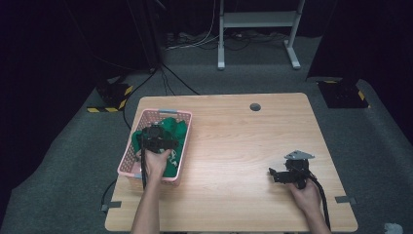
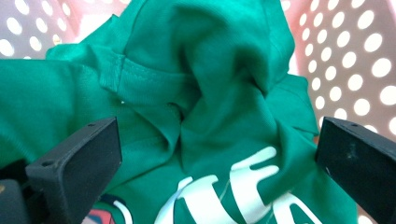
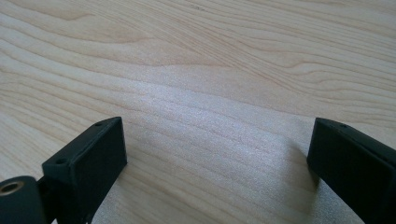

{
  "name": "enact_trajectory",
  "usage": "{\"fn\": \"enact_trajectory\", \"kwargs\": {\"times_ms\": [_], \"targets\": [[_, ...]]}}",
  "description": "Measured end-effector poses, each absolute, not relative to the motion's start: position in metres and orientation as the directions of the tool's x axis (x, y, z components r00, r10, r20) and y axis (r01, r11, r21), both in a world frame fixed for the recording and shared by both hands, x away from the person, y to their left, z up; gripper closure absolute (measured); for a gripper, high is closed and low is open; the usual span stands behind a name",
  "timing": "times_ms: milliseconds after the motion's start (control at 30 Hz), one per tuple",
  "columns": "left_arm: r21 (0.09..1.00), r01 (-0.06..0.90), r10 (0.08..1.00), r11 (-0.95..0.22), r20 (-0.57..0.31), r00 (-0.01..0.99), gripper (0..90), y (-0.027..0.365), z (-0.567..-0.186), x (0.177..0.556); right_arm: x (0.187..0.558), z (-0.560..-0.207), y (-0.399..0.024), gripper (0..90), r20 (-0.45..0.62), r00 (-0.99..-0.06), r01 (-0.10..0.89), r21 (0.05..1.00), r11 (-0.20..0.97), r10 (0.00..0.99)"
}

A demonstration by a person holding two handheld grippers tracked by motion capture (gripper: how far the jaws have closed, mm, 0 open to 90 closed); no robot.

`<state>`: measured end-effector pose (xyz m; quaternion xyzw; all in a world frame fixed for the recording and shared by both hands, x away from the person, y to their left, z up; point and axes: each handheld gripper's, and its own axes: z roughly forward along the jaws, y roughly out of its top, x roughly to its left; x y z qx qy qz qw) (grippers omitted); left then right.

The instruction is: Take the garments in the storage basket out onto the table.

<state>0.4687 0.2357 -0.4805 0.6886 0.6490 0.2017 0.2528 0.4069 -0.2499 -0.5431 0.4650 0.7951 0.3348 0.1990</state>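
Note:
A crumpled green garment with white lettering lies in a pink perforated basket at the table's left. My left gripper hangs over the basket, open, its jaws spread wide on either side of a bunched fold of the green garment. The basket wall rises behind the cloth. My right gripper rests low over the table at the right front, open, with bare wood between its jaws.
The wooden table has a round grommet hole near its far edge. Grey tape tabs mark the front corners. A white desk frame stands on the carpet beyond.

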Motion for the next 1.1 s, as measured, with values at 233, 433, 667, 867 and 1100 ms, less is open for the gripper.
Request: {"fn": "enact_trajectory", "kwargs": {"times_ms": [233,433,667,867,1100], "targets": [[0.585,0.81,0.996,-0.038,-0.039,0.075,0.6,0.235,-0.484,0.48,0.407,-0.543,-0.25,4.6,-0.006,-0.488,0.606,0.717,0.343,0.873],[0.55,0.835,0.997,-0.022,-0.049,0.059,0.5,0.235,-0.494,0.49,0.407,-0.543,-0.25,4.5,-0.006,-0.487,0.607,0.717,0.343,0.873],[0.51,0.859,0.998,-0.044,-0.017,0.061,0.7,0.233,-0.502,0.499,0.407,-0.543,-0.25,4.4,-0.005,-0.486,0.608,0.717,0.342,0.874],[0.489,0.871,0.998,-0.051,0.003,0.057,0.7,0.232,-0.508,0.504,0.407,-0.543,-0.25,4.4,-0.007,-0.486,0.606,0.717,0.343,0.874],[0.468,0.882,0.998,-0.061,0.042,0.046,0.2,0.229,-0.519,0.506,0.407,-0.543,-0.25,4.5,-0.005,-0.484,0.609,0.717,0.341,0.875]]}}
